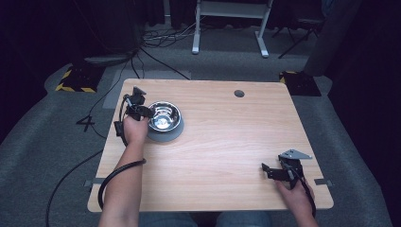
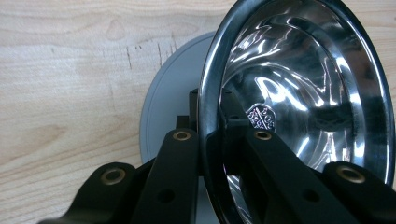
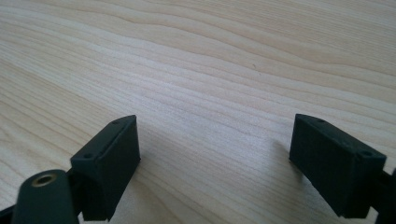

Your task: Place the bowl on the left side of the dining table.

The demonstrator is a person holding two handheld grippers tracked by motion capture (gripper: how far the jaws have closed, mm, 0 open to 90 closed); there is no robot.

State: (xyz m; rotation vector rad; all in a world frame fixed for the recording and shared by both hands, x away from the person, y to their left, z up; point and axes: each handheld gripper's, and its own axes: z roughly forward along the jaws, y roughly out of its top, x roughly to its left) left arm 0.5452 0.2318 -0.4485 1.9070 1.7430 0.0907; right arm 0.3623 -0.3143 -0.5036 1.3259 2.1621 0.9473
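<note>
My left gripper (image 1: 142, 111) pinches the rim of the steel bowl (image 1: 165, 115) at the bowl's 9 o'clock edge, one jaw inside and one outside; in the left gripper view the bowl (image 2: 299, 88) sits in a grey base (image 2: 170, 107). Bowl is at the table's (image 1: 227, 142) 10 o'clock area, near the left edge. My right gripper (image 1: 265, 170) rests at 4 o'clock, well apart from the bowl, jaws spread over bare wood.
</note>
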